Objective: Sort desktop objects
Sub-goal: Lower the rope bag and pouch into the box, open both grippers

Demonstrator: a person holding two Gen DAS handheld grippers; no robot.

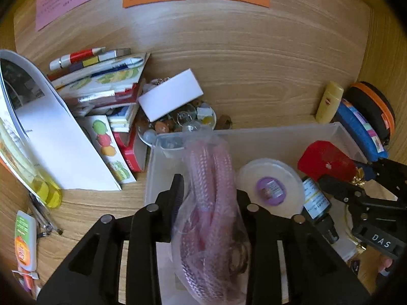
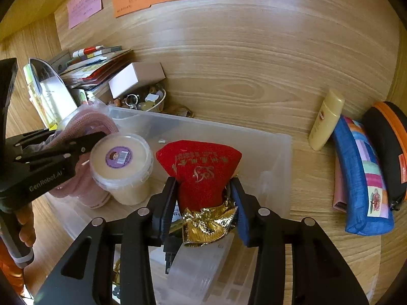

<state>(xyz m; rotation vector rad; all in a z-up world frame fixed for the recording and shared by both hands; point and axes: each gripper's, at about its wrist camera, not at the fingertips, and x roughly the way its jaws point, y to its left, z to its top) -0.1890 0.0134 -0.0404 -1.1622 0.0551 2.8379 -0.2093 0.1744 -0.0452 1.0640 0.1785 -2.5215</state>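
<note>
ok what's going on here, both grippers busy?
Yes. A person is sorting desk clutter into the clear plastic bin. The left gripper is shut on a clear bag of pink cord, held over the bin. The right gripper is shut on a red pouch with gold trim, also over the bin. A lidded tub already sits inside.

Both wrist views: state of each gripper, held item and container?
left gripper: shut on bagged pink cable, over the bin
right gripper: shut on red pouch, over the bin
clear bin: open, no lid
round tub: lidded, upright in bin
yellow bottle: capped, lying on desk
</note>
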